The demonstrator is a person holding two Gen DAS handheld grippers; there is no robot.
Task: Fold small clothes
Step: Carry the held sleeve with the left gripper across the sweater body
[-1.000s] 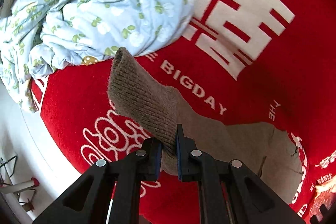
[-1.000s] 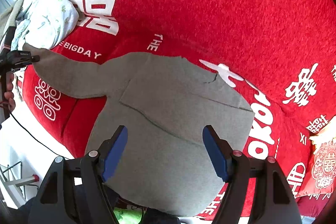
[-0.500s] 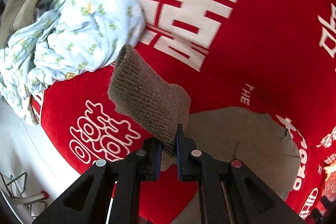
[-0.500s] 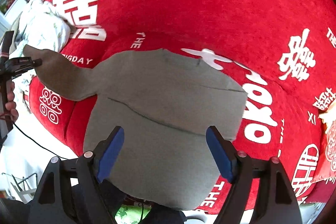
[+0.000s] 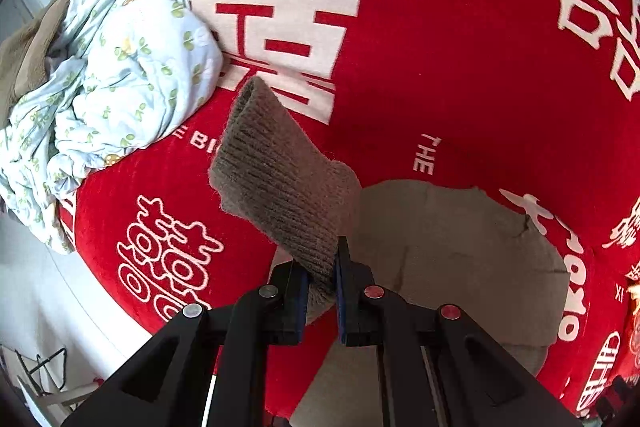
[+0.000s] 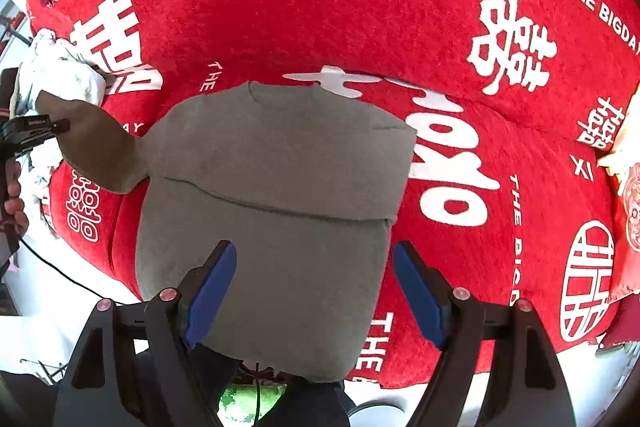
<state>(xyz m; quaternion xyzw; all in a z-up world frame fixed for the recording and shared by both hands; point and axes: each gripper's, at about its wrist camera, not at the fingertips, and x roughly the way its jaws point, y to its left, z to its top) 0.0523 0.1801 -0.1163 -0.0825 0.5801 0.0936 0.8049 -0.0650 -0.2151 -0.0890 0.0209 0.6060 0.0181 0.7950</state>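
A small grey-brown knit sweater (image 6: 276, 187) lies flat on a red sofa cover (image 6: 320, 7), its right sleeve folded across the chest. My left gripper (image 5: 322, 279) is shut on the ribbed cuff of the left sleeve (image 5: 276, 183) and holds it raised above the cover; it also shows at the left edge of the right wrist view (image 6: 40, 127). The sweater body shows behind the cuff (image 5: 460, 251). My right gripper (image 6: 316, 295) is open and empty, above the sweater's lower part.
A crumpled pale-blue floral garment (image 5: 116, 79) lies at the left end of the sofa, also seen in the right wrist view (image 6: 60, 75). A beige cloth (image 5: 24, 51) lies behind it. White floor (image 5: 48, 307) lies below the sofa's front edge.
My left gripper has carried the sleeve cuff to the right, toward the sweater body, so the sleeve looks shorter. My right gripper has moved closer over the sweater, still open.
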